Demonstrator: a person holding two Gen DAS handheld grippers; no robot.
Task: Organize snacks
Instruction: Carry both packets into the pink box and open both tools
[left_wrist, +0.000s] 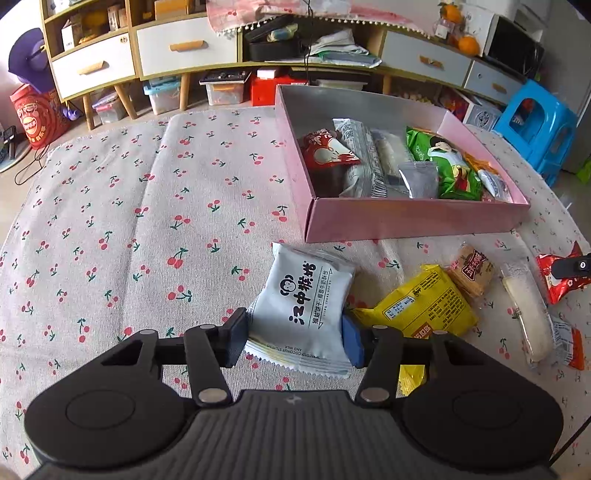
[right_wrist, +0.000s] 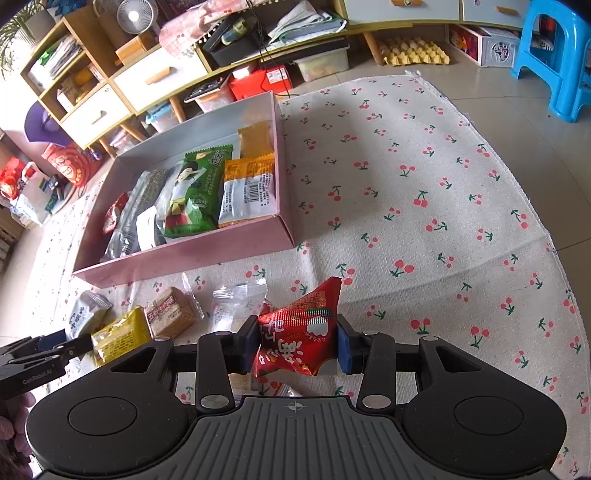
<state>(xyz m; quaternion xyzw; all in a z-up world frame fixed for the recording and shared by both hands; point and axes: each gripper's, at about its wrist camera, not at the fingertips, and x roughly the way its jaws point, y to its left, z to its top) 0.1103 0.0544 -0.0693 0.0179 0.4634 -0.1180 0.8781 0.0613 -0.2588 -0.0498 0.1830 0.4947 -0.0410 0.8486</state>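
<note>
In the left wrist view my left gripper (left_wrist: 293, 341) is shut on a pale blue snack packet (left_wrist: 303, 299) with black print, just above the cherry-print cloth. In the right wrist view my right gripper (right_wrist: 297, 345) is shut on a red snack packet (right_wrist: 299, 325). The pink box (left_wrist: 406, 218) ahead holds several packets, among them a green one (left_wrist: 450, 166). Loose on the cloth lie a yellow packet (left_wrist: 421, 306), a cracker pack (left_wrist: 471, 271) and a long white bar (left_wrist: 524, 310). At the left edge of the right wrist view the left gripper (right_wrist: 55, 347) shows beside the yellow packet (right_wrist: 118, 338).
The cherry-print cloth (right_wrist: 424, 184) spreads wide to the right of the pink box (right_wrist: 184, 254). A low cabinet with white drawers (left_wrist: 184, 48) runs along the back, with bins under it. A blue plastic stool (right_wrist: 554, 55) stands on the floor at the back right.
</note>
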